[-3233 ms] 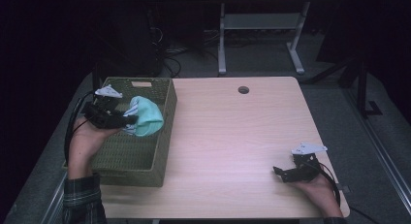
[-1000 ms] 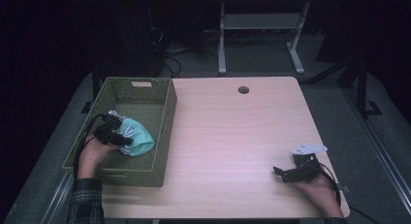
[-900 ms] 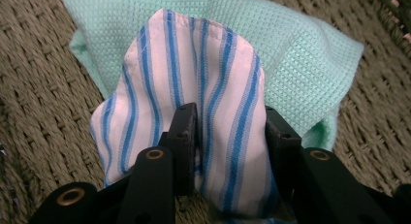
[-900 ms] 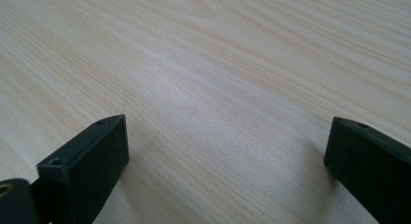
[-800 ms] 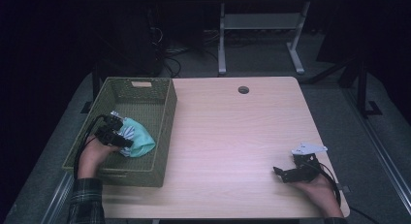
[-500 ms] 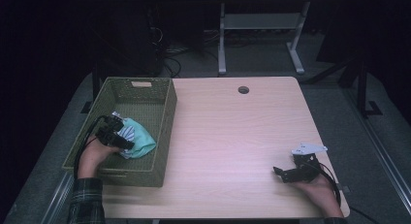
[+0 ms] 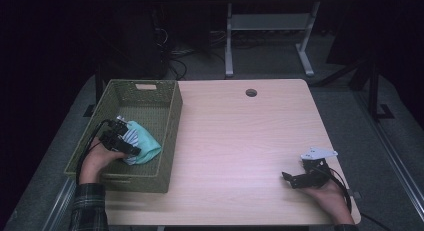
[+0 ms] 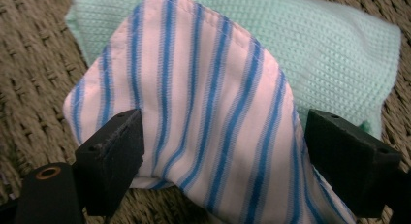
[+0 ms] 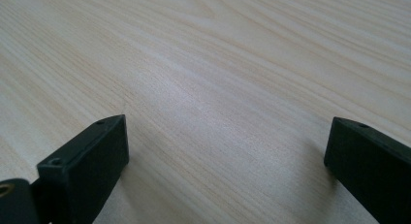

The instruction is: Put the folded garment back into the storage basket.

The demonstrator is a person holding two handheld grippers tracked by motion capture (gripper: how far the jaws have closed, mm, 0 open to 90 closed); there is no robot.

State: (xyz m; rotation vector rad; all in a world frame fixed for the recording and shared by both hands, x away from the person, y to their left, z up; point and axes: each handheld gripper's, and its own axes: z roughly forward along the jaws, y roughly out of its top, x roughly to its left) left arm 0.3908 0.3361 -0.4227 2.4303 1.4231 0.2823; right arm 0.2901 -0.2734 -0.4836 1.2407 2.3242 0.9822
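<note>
the left tool (image 7: 125,141) is down inside the woven green basket (image 7: 172,116), which sits on the left part of the pale wooden worktop (image 7: 240,141) with its left side at the worktop's left edge. in the basket, toward its near right corner, lies a bundle of cloth: a mint green knitted cloth (image 7: 147,141) with a blue-striped white cloth (image 7: 131,137) folded over it on the left.

in the left gripper view the striped cloth (image 8: 208,117) lies on top of the mint cloth (image 8: 329,44), both resting on the basket's woven floor (image 8: 34,64). the left tool (image 8: 223,151) has its jaws spread wide, one on each side of the striped cloth. the left jaw is against the cloth's edge and the right jaw sits just at its other edge, but the fabric between them is not pinched; it lies slack. the person's left hand (image 7: 97,161) grips the tool from the near side, with a plaid sleeve (image 7: 90,206) showing at the bottom.

the right tool (image 7: 292,180) rests low over the near right part of the worktop, well apart from the basket, held by the right hand (image 7: 327,196). in the right gripper view its jaws stand wide apart over bare wood grain (image 9: 218,78), with nothing between them.

a round cable hole (image 7: 251,92) sits in the far middle of the worktop.
</note>
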